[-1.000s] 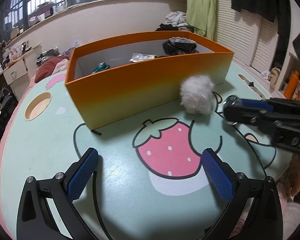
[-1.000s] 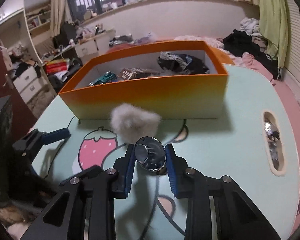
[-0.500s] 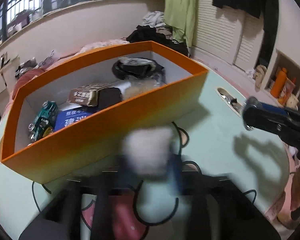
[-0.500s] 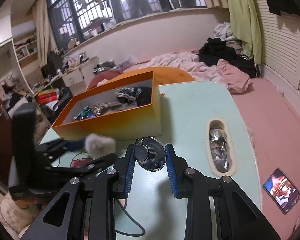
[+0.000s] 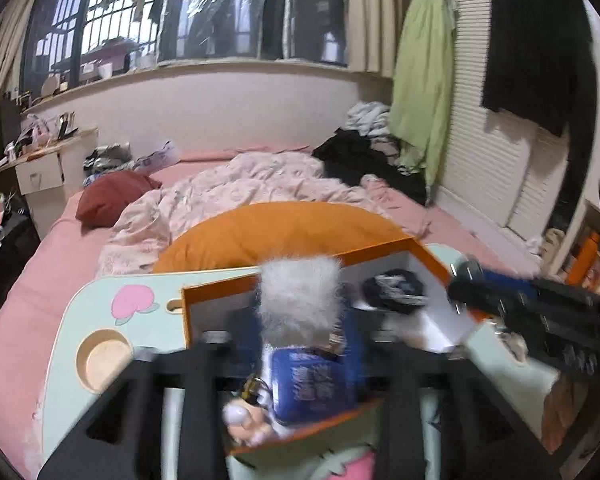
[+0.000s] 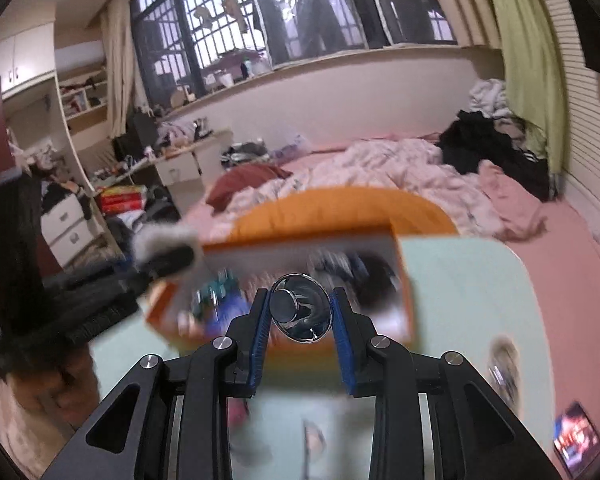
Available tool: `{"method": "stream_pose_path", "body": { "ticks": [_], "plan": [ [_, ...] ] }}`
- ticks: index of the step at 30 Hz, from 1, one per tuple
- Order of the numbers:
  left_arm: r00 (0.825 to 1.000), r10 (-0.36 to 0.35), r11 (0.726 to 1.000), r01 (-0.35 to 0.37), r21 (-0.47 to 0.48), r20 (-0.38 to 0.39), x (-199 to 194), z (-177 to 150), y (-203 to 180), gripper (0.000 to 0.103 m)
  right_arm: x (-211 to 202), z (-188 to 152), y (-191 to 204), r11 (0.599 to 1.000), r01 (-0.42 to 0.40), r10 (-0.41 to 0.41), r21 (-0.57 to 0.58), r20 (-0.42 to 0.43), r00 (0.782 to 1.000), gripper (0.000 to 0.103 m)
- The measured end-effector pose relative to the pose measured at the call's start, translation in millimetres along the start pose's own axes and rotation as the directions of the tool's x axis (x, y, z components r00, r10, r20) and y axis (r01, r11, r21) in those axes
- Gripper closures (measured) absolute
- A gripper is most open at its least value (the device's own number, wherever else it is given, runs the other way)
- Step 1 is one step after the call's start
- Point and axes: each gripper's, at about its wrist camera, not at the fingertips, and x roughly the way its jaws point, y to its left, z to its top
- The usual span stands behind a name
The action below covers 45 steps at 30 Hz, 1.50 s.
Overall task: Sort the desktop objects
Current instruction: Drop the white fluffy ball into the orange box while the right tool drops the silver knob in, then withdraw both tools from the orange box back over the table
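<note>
Both hands are mid-carry here, so this looks like the drop-off step of the sorting: two things on their way into the orange box [image 5: 428, 256] that sits toward the far edge of the mint-green table [image 5: 100, 296].

Left gripper [image 5: 300, 336] has the grey fluffy ball [image 5: 298, 300] between its blue pads. The view is blurry, but the fluff sits squeezed between them, right above the open box, with a blue packet [image 5: 312, 384] and other small stuff lying inside underneath it. Its jaws have just been opening up a bit with the ball between them, so I'd guess the release is close, though I can't say the ball is free.

Right gripper [image 6: 300, 316] is pinching the shiny metal knob [image 6: 300, 312], pads tight on both sides of its rim. It hangs in front of the box's near wall [image 6: 284, 352], not over the opening yet.

Next move as I see it: left hand just needs to let go cleanly so the fluff drops inside and doesn't cling to a pad. Right hand has to come forward past the near wall before spreading, or the knob lands on the table and probably rolls.
</note>
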Motion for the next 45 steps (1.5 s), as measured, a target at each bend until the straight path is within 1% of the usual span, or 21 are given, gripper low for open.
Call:
{"method": "stream_pose_path", "body": {
  "ticks": [1, 2, 3, 5, 7, 10, 16, 20, 23, 27, 28, 29, 30, 31, 34, 36, 38, 39, 41, 42, 45],
  "plan": [
    [1.000, 0.014, 1.000, -0.014, -0.012, -0.003, 1, -3, 2, 0.030, 13, 6, -2, 1.000, 0.003, -0.003, -0.001, -0.011, 1.000, 0.073],
    [1.000, 0.011, 1.000, -0.011, -0.027, 0.008, -3, -10, 7, 0.021, 34, 9, -5, 1.000, -0.009, 0.008, -0.008, -0.054, 0.999, 0.065],
    [1.000, -0.005, 0.999, 0.006, -0.034, 0.027, -9, -21, 10, 0.020, 46, 9, -8, 1.000, -0.013, 0.013, -0.006, -0.086, 0.996, 0.049],
    [1.000, -0.005, 1.000, 0.005, -0.018, 0.003, -15, -39, 16, 0.020, 67, -1, -18, 1.000, 0.019, -0.021, -0.013, -0.135, 0.991, 0.038],
    [0.997, 0.008, 0.999, -0.011, -0.040, -0.071, -10, -56, 23, 0.019, 68, -6, -13, 0.993, 0.075, -0.087, -0.096, -0.125, 0.988, 0.039],
    [0.997, -0.060, 0.988, 0.052, -0.146, -0.050, -6, -63, 39, 0.017, 66, -22, -4, 0.967, 0.165, -0.192, -0.196, -0.124, 0.974, 0.039],
    [0.990, -0.115, 0.970, 0.095, -0.226, -0.076, 14, -73, 37, 0.017, 48, -36, -21, 0.963, 0.210, -0.231, -0.166, -0.119, 0.966, 0.039],
    [0.994, -0.092, 0.982, 0.080, -0.173, -0.060, 8, -72, 22, 0.017, 38, -42, -26, 0.961, 0.229, -0.247, -0.154, -0.112, 0.962, 0.039],
    [0.997, -0.070, 0.991, 0.071, -0.109, 0.014, -12, -69, 11, 0.017, 31, -44, -20, 0.958, 0.247, -0.260, -0.145, -0.084, 0.962, 0.039],
    [0.996, -0.086, 0.996, 0.086, -0.003, 0.033, -49, -60, -14, 0.017, -12, -51, -8, 0.968, 0.234, -0.226, -0.090, 0.091, 0.970, 0.038],
    [0.996, -0.088, 0.996, 0.088, -0.003, 0.018, -54, -60, -17, 0.017, -24, -53, -3, 0.964, 0.249, -0.237, -0.088, 0.126, 0.963, 0.036],
    [0.996, -0.085, 0.996, 0.085, -0.004, -0.010, -59, -63, -20, 0.017, -33, -56, 1, 0.961, 0.262, -0.248, -0.092, 0.142, 0.958, 0.024],
    [0.996, -0.078, 0.997, 0.078, 0.000, -0.043, -60, -69, -22, 0.017, -41, -59, 5, 0.961, 0.260, -0.246, -0.099, 0.134, 0.960, 0.013],
    [0.996, -0.070, 0.998, 0.071, 0.003, -0.061, -59, -72, -23, 0.017, -44, -62, 5, 0.962, 0.253, -0.241, -0.103, 0.111, 0.964, 0.012],
    [0.990, -0.036, 0.999, 0.040, 0.032, -0.135, -48, -95, -28, 0.017, -44, -80, -1, 0.966, 0.247, -0.248, -0.080, -0.013, 0.969, 0.012],
    [0.981, -0.007, 0.999, 0.014, 0.037, -0.192, -30, -108, -33, 0.017, -37, -96, -7, 0.960, 0.276, -0.280, -0.053, -0.106, 0.954, 0.012],
    [0.958, 0.003, 1.000, 0.004, 0.022, -0.286, -11, -118, -33, 0.015, -29, -113, -11, 0.961, 0.277, -0.277, -0.028, -0.183, 0.943, 0.012],
    [0.960, 0.050, 0.998, -0.037, 0.053, -0.274, -9, -120, -36, 0.014, -24, -118, -13, 0.961, 0.277, -0.276, -0.024, -0.209, 0.938, 0.012],
    [0.960, 0.056, 0.998, -0.044, 0.048, -0.276, -7, -122, -36, 0.010, -22, -122, -18, 0.948, 0.316, -0.316, -0.036, -0.210, 0.925, 0.009],
    [0.958, 0.061, 0.998, -0.050, 0.047, -0.279, -6, -123, -35, 0.001, -21, -124, -20, 0.942, 0.333, -0.332, -0.031, -0.215, 0.918, 0.004],
    [0.960, 0.064, 0.997, -0.051, 0.054, -0.274, -1, -126, -36, 0.000, -21, -128, -19, 0.928, 0.369, -0.373, -0.056, -0.196, 0.907, 0.000]
  ]
}}
